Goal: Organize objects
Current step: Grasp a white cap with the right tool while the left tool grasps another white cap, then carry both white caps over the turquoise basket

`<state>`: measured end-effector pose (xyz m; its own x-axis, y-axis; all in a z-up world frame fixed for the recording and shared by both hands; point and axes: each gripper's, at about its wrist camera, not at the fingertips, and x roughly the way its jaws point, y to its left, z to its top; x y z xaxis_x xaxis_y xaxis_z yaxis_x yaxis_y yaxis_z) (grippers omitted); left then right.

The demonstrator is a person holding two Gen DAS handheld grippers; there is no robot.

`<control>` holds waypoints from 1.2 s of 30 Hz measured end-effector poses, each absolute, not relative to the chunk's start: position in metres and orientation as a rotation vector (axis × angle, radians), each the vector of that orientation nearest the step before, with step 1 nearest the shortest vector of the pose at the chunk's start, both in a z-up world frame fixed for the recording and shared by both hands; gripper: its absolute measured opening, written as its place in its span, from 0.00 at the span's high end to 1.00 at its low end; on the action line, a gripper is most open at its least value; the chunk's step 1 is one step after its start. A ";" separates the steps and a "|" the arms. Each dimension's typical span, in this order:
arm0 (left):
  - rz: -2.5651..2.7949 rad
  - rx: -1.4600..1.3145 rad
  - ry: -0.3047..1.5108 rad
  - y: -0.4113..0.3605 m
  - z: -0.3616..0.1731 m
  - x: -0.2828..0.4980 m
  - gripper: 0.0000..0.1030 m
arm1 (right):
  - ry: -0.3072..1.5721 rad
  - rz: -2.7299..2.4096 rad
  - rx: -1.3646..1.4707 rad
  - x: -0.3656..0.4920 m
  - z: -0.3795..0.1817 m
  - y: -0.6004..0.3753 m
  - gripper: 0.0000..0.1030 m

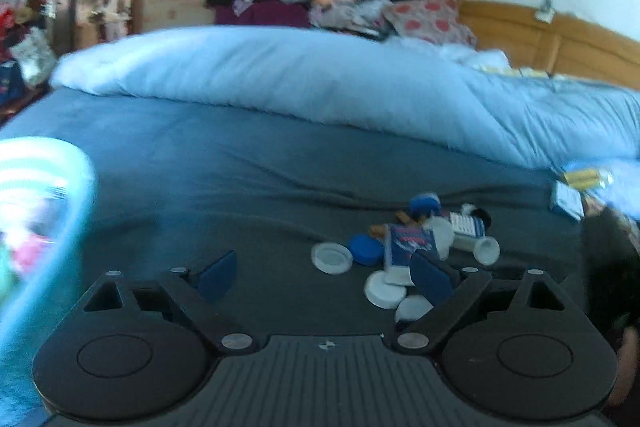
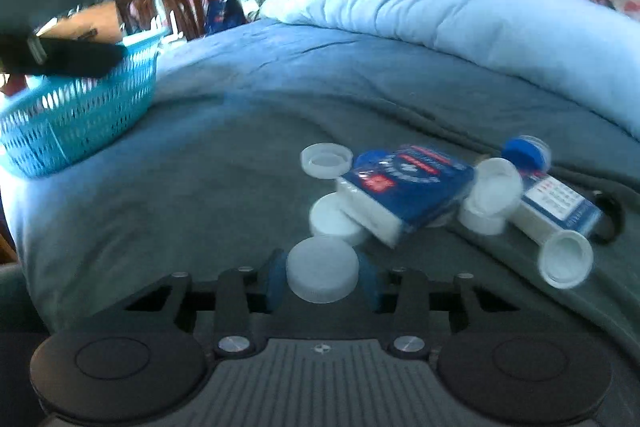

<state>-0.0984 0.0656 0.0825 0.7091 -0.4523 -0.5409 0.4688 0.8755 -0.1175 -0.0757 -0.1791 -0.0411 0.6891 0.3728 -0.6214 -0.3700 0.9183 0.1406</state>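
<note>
Setting: a bed with a dark blue-grey sheet point(image 2: 192, 187) and a pale blue duvet point(image 2: 460, 27) bunched along its far side.
Right gripper point(image 2: 322, 279): its blue pads sit on either side of a white lid point(image 2: 322, 273), narrow and pressing on the lid's rim. The lid lies flat side up on the sheet, at the near edge of the pile.
Left gripper point(image 1: 324, 275): jaws wide, nothing between the pads. It hangs over bare sheet, with the pile just past its right finger.
Pile of small things: a blue-and-white carton point(image 2: 404, 187) lies tilted across more white lids. One open lid point(image 2: 326, 161) sits rim up by the carton's far left corner. A white bottle with a printed label point(image 2: 556, 215) lies on its side to the right, mouth toward the camera. A blue cap point(image 2: 524, 153) rests behind the bottle.
Basket: a turquoise slotted plastic basket point(image 2: 80, 119) stands on the sheet at the left, well apart from the pile. Its contents are too blurred to tell.
</note>
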 end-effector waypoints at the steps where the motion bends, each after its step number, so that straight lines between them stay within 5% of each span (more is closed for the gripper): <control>1: -0.543 0.035 0.597 0.059 0.075 -0.094 0.13 | 0.688 0.410 0.015 -0.079 -0.035 -0.188 0.59; 6: -0.690 0.109 0.668 0.013 0.018 -0.065 0.28 | 0.685 0.371 0.056 -0.096 -0.020 -0.227 0.59; 13: -0.730 0.137 0.682 -0.021 -0.018 -0.042 0.32 | 0.676 0.330 0.089 -0.092 -0.012 -0.254 0.59; 14: -0.728 0.146 0.677 -0.023 -0.019 -0.042 0.35 | 0.672 0.328 0.089 -0.091 -0.012 -0.256 0.59; 16: -0.717 0.156 0.674 -0.023 -0.016 -0.045 0.62 | 0.662 0.329 0.095 -0.087 -0.010 -0.257 0.59; 22: -0.647 0.145 0.650 -0.008 0.015 -0.062 0.62 | 0.610 0.356 0.096 -0.082 0.014 -0.246 0.59; 36: -0.052 0.082 0.351 0.148 0.200 -0.112 0.62 | 0.317 0.564 0.050 -0.068 0.164 -0.143 0.59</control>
